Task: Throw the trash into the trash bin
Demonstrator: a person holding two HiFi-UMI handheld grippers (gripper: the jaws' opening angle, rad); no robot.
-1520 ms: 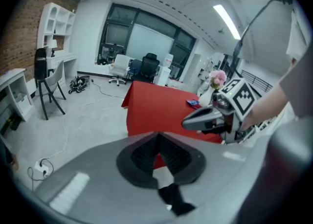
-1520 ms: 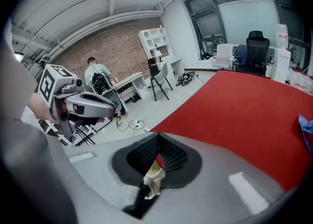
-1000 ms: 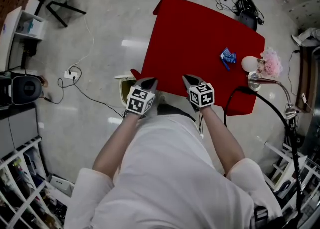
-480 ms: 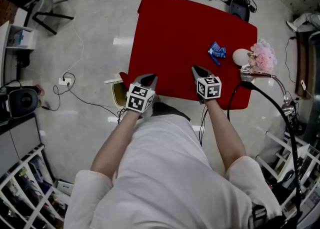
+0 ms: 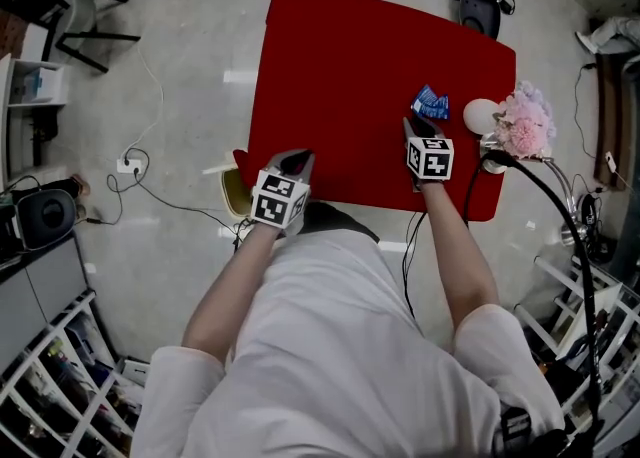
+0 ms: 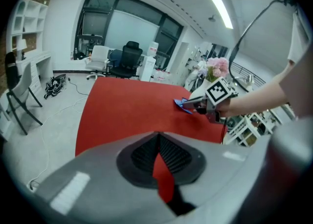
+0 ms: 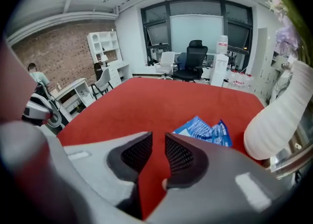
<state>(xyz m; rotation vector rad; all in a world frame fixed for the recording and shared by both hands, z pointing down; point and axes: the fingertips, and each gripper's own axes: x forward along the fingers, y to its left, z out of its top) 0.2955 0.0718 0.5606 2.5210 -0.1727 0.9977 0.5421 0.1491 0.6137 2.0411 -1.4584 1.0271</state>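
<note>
Head view: the blue wrapper [image 5: 431,102] lies on the red table [image 5: 340,76], right of centre, beside a white vase [image 5: 481,116] with pink flowers [image 5: 525,124]. The right gripper [image 5: 416,127] points at the wrapper, tips just short of it. Its jaws have just been opening and stand narrowly apart with nothing between them. The left gripper [image 5: 296,159] is at the table's lower left edge, jaws closed and empty. The trash bin [image 5: 232,192] stands on the floor just left of it.
</note>
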